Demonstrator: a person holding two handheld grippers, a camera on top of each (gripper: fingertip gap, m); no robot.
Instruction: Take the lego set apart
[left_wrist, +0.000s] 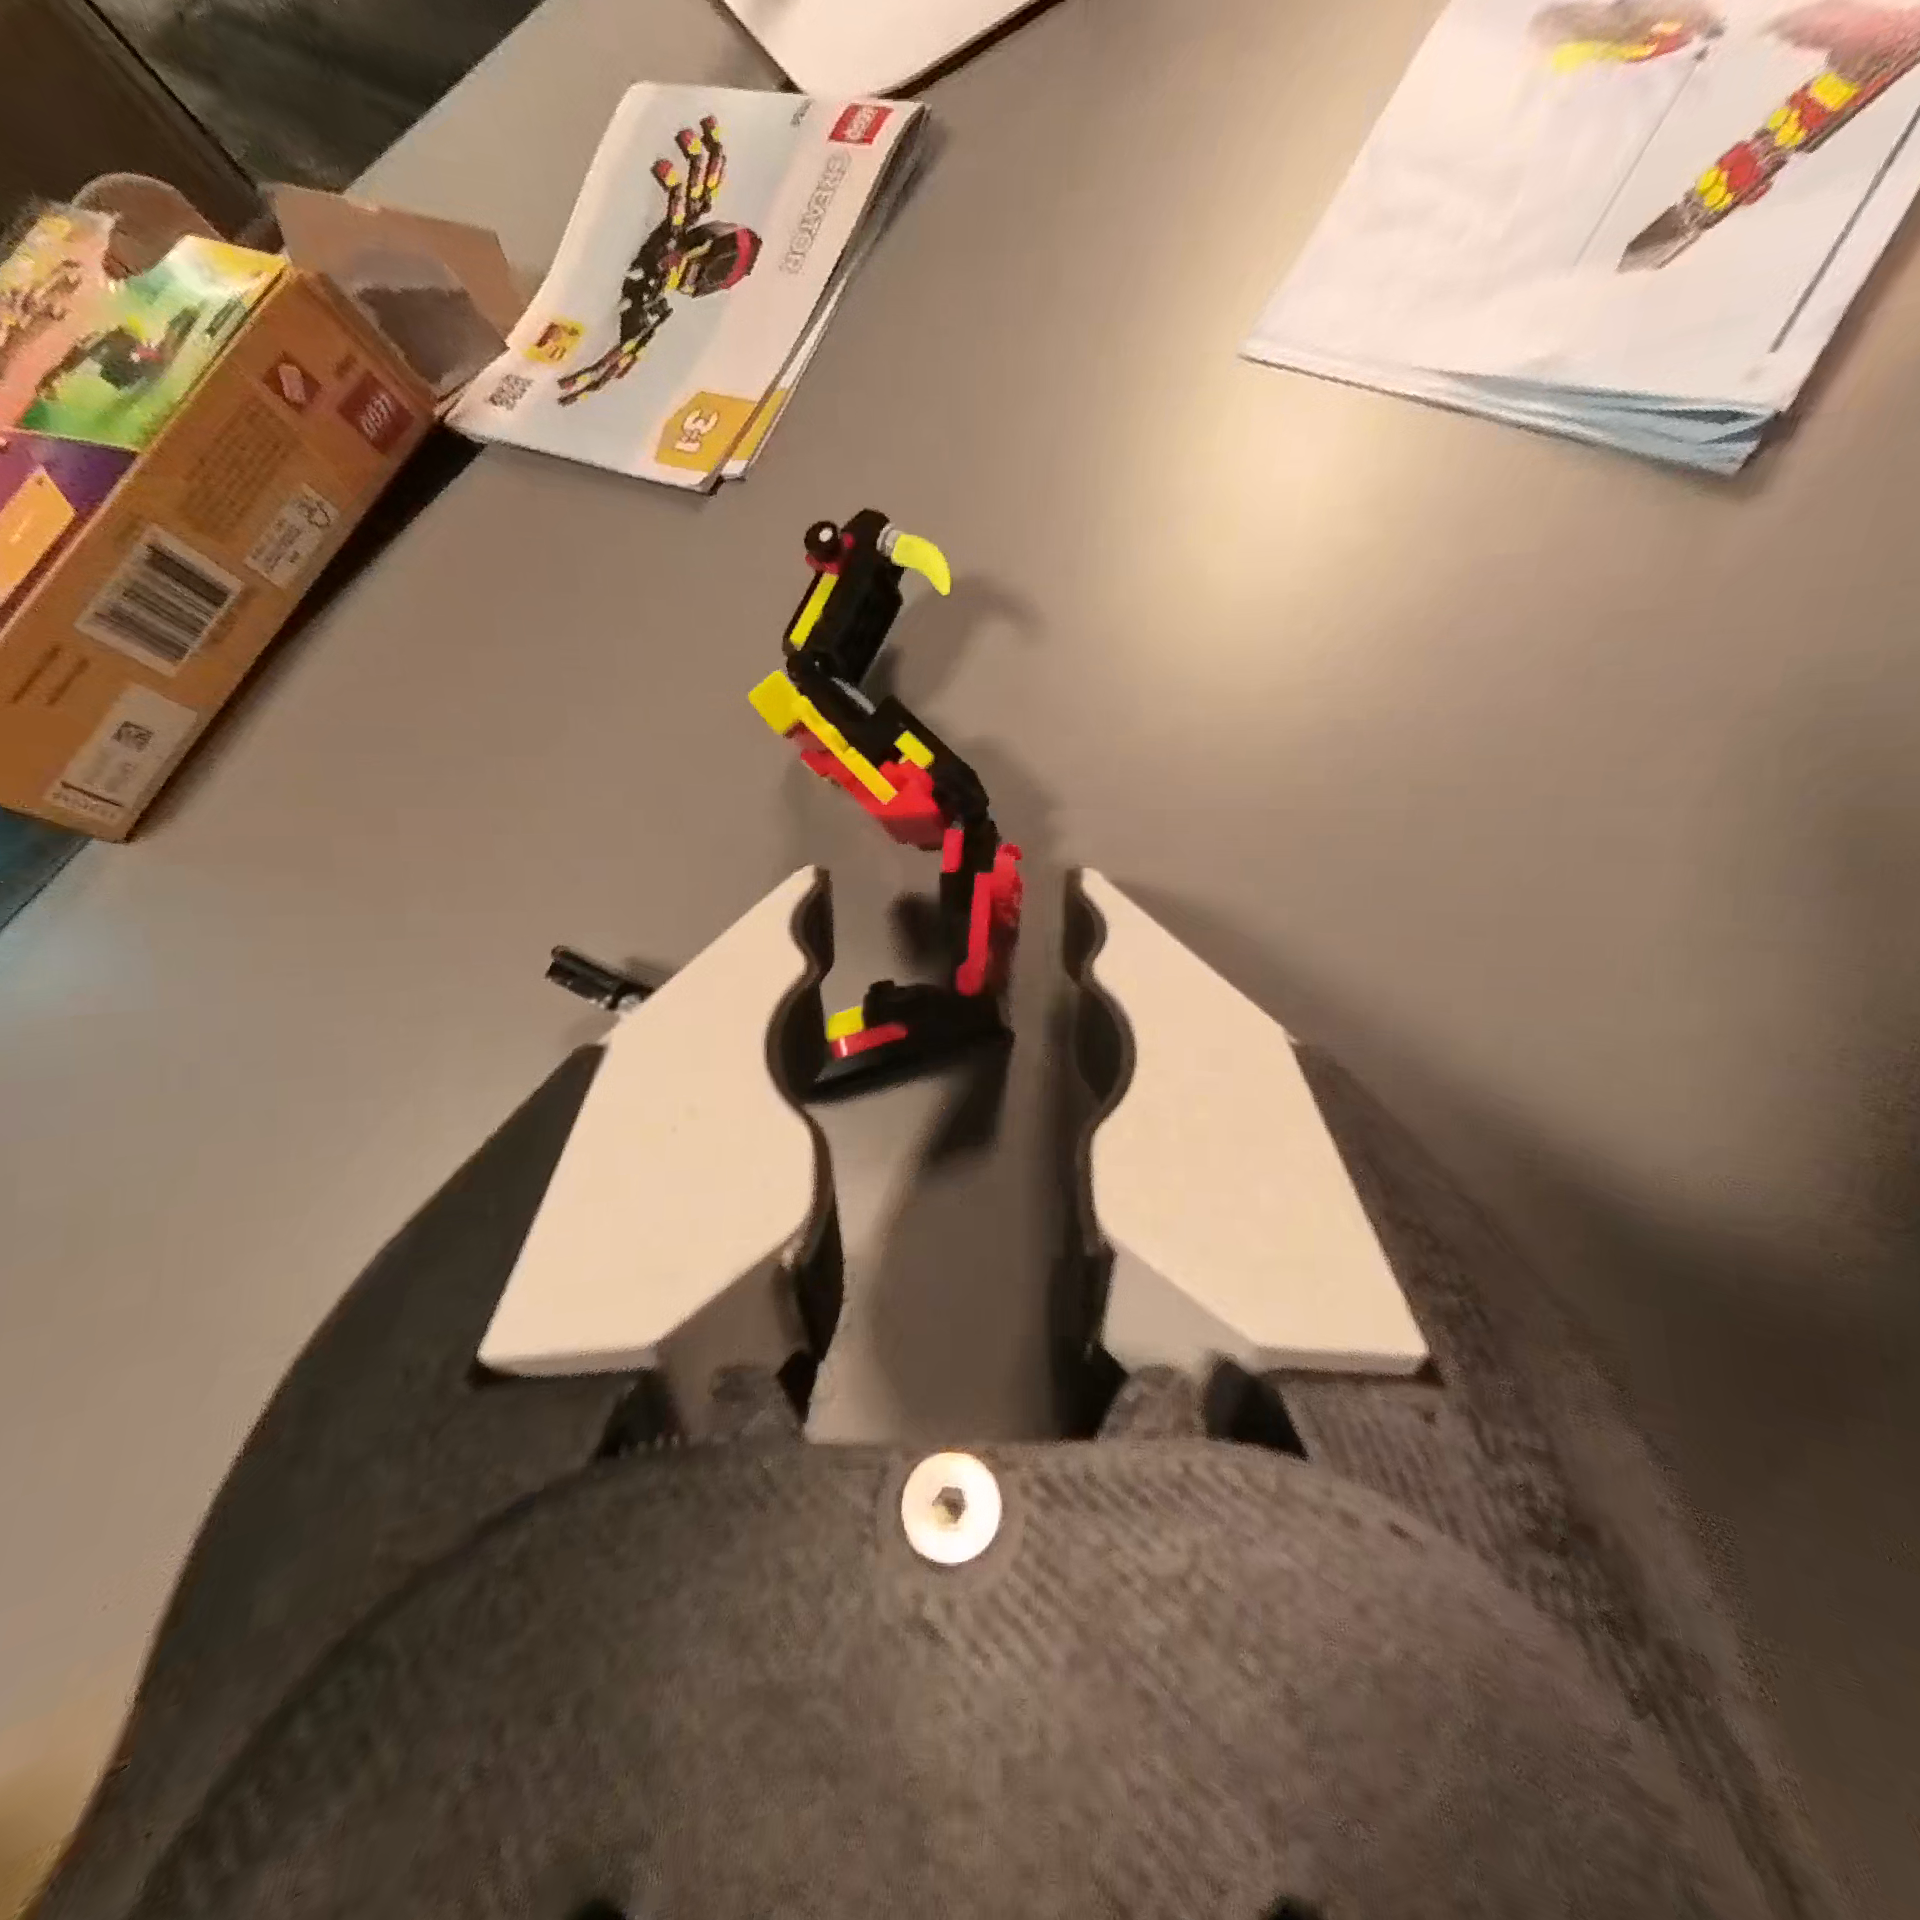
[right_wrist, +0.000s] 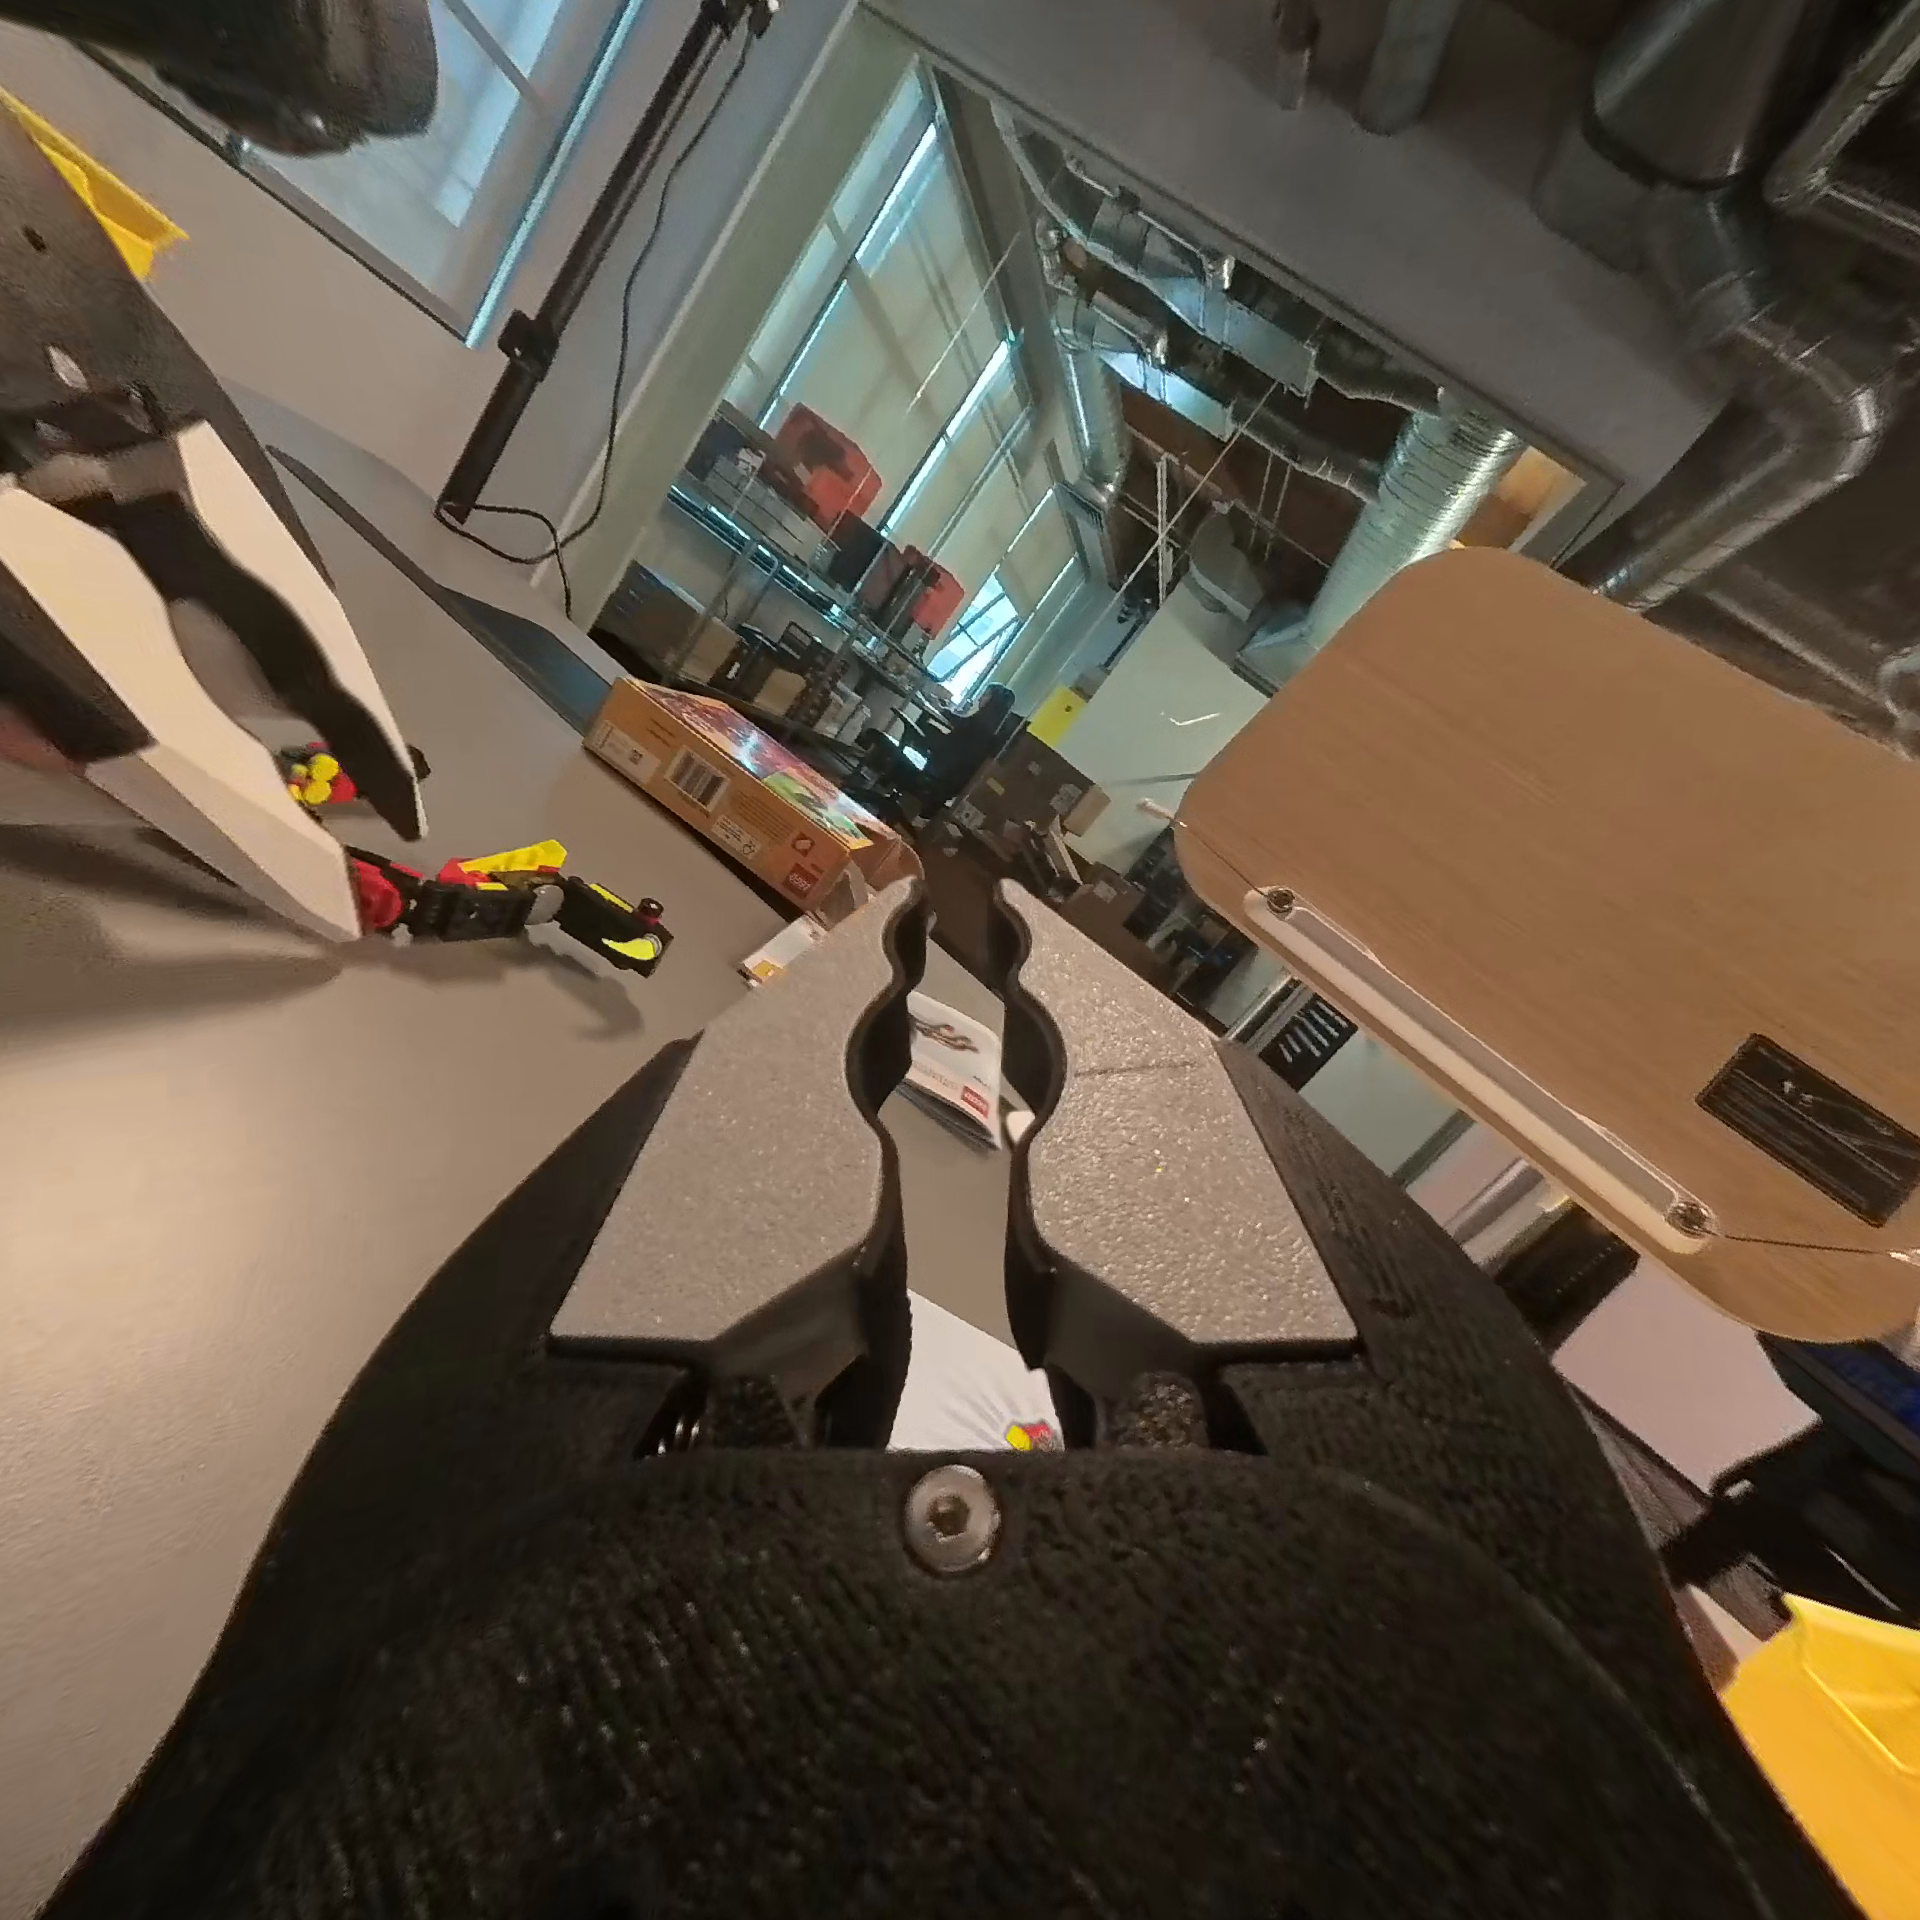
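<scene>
The left tongs (left_wrist: 945, 914) stood apart around the lower end of the lego model (left_wrist: 894, 769) on the grey surface (left_wrist: 1455, 779). The right tongs (right_wrist: 961, 904), nearly together, gripped nothing.

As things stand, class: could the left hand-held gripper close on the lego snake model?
Probably yes: the left hand-held gripper is open, the lego snake model's tail end already sits between its fingers, nothing blocking.
</scene>
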